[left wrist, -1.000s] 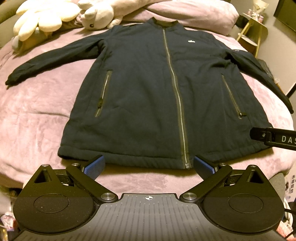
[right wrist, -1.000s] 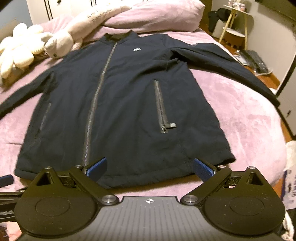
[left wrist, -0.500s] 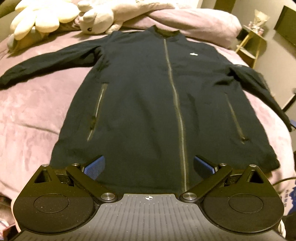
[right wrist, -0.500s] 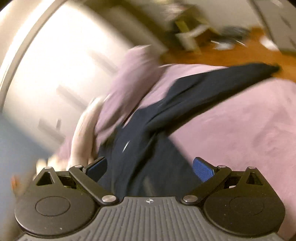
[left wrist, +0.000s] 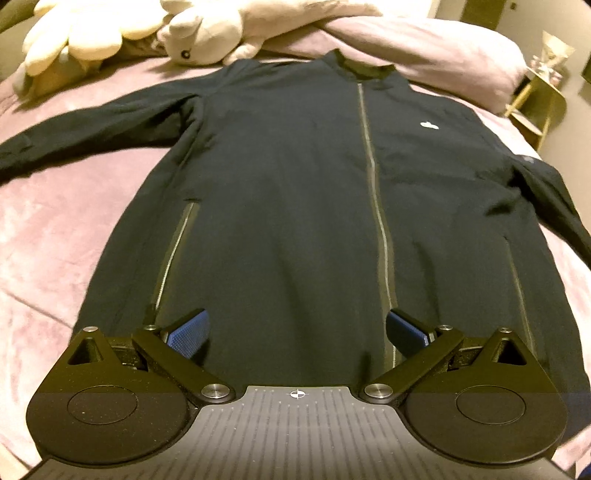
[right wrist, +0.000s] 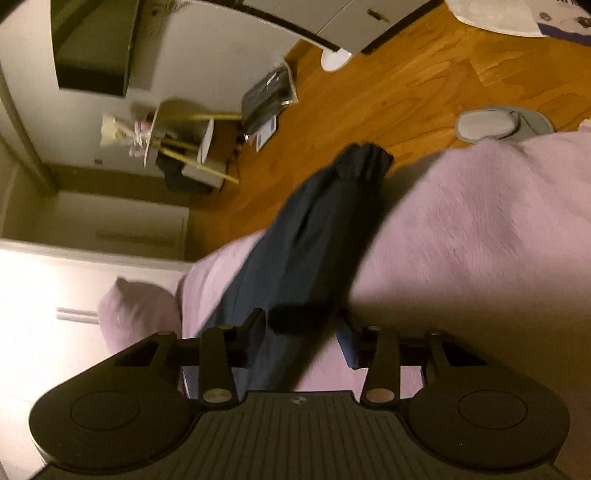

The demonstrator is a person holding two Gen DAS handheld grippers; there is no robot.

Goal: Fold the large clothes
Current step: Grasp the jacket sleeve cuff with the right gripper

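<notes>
A dark navy zip-up jacket (left wrist: 295, 206) lies flat, front up, on a pink bedspread (left wrist: 66, 229), with both sleeves spread out. My left gripper (left wrist: 295, 332) is open and empty, hovering over the jacket's lower front near the hem. In the right wrist view the jacket's right sleeve (right wrist: 314, 236) runs from between my fingers toward the bed's edge, its cuff (right wrist: 364, 158) hanging over it. My right gripper (right wrist: 301, 338) straddles the sleeve with its jaws partly closed around the sleeve, a gap showing on each side.
Plush toys (left wrist: 110, 33) and a pink pillow (left wrist: 424, 48) lie at the head of the bed. Beside the bed are a wooden floor (right wrist: 388, 92), a small side table (right wrist: 177, 140), a grey slipper (right wrist: 502, 123) and a dark bag (right wrist: 269, 96).
My left gripper moved forward over the jacket's hem. My right gripper swung to the right sleeve, rotated, and its jaws narrowed around it.
</notes>
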